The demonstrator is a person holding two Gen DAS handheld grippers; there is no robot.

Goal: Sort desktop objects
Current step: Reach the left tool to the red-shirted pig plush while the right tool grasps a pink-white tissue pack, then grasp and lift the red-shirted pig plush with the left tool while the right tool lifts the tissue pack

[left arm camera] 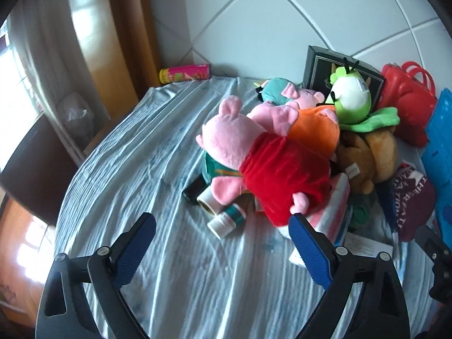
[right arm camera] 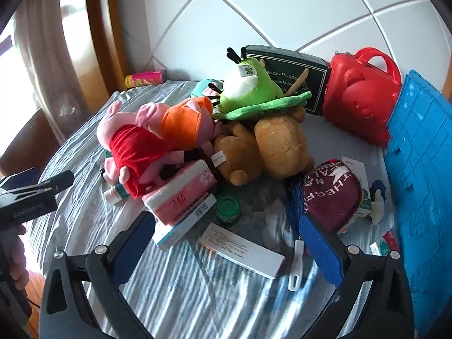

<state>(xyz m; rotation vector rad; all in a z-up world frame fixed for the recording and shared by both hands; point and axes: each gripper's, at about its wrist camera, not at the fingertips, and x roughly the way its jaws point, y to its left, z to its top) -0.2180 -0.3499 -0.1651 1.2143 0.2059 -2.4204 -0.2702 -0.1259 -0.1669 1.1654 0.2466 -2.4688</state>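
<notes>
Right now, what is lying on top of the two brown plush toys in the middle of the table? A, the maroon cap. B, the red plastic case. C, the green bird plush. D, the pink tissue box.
C: the green bird plush rests on the brown plush toys, while the red plastic case stands apart by the wall.

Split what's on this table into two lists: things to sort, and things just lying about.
To sort:
pig toy in red
green bird toy
brown bear toy
pink box
green jar
white box
maroon cap

Lying about, likely:
pink can off in the corner
striped cloth
curtain
</notes>
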